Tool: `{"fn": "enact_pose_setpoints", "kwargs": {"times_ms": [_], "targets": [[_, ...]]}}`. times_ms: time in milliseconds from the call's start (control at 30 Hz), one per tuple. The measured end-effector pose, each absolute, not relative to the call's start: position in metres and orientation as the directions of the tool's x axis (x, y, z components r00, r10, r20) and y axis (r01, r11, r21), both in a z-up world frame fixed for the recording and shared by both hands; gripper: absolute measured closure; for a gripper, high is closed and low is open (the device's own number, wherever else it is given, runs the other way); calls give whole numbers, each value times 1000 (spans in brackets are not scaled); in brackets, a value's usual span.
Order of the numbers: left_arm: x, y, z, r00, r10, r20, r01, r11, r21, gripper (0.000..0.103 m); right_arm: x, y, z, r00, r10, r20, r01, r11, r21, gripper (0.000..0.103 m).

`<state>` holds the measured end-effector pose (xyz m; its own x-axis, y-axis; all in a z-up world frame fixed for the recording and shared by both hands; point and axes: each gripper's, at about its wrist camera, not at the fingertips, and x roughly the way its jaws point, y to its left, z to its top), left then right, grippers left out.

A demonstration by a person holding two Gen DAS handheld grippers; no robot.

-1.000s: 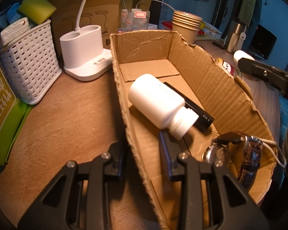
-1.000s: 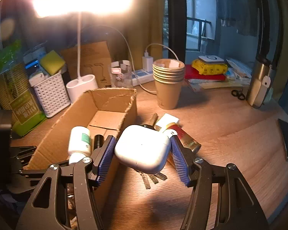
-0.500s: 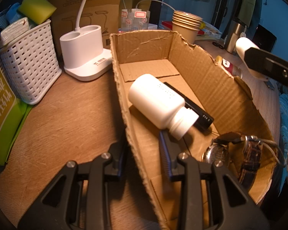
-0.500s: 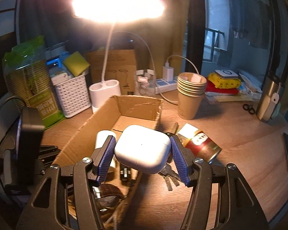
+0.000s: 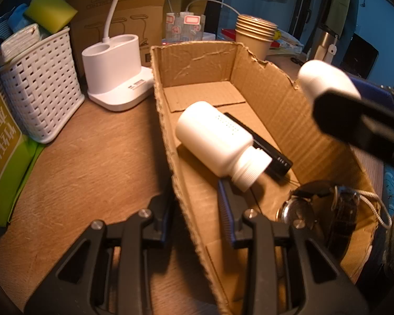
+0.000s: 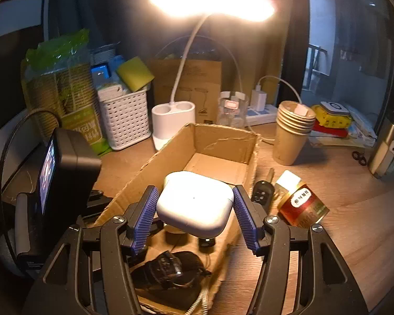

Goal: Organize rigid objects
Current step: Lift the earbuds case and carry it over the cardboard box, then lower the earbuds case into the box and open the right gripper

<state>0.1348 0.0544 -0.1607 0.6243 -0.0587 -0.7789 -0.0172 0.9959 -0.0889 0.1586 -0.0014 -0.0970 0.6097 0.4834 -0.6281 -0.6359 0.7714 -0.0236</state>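
Right wrist view shows the right gripper (image 6: 194, 220) closed on a white earbud case (image 6: 194, 207); both blue ribbed pads (image 6: 143, 220) press on its sides, and the case hangs above the near half of the open cardboard box (image 6: 223, 136). Under the case, on the box floor, lies a dark wristwatch (image 6: 170, 267) with a braided cord beside it. To the right of the box, on the wooden desk (image 6: 341, 236), a black car key (image 6: 262, 191) lies just beside the box wall, and a red and gold tin (image 6: 302, 204) lies near the key. Farther away stand a stack of paper cups (image 6: 291, 134), a white lamp base (image 6: 173, 120) and a white woven basket (image 6: 123, 120). In the left wrist view, the left gripper (image 5: 197, 210) is closed on the left wall of the cardboard box (image 5: 168, 136), one finger outside and one inside. Inside the box a white bottle (image 5: 218, 139) lies on its side, and its cap points to the near right; it rests partly over a flat black device (image 5: 262, 141). The wristwatch (image 5: 315, 210) sits in the near right corner. The earbud case (image 5: 325, 78) appears above the right wall of the box, held by the other gripper (image 5: 359, 120).
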Motion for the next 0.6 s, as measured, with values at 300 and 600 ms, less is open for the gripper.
{"fn": "enact_pose_setpoints", "kwargs": {"times_ms": [300,600], "targets": [[135,55,-161,624,-59,-779,-17,996,-89,70,163,4,-112,591,448,-671,-633,773,-42,42],[135,54,-161,624,-58,-779,-18,996,-88,70,164,9,-124,582,389,-714,-628,773,-91,42]]}}
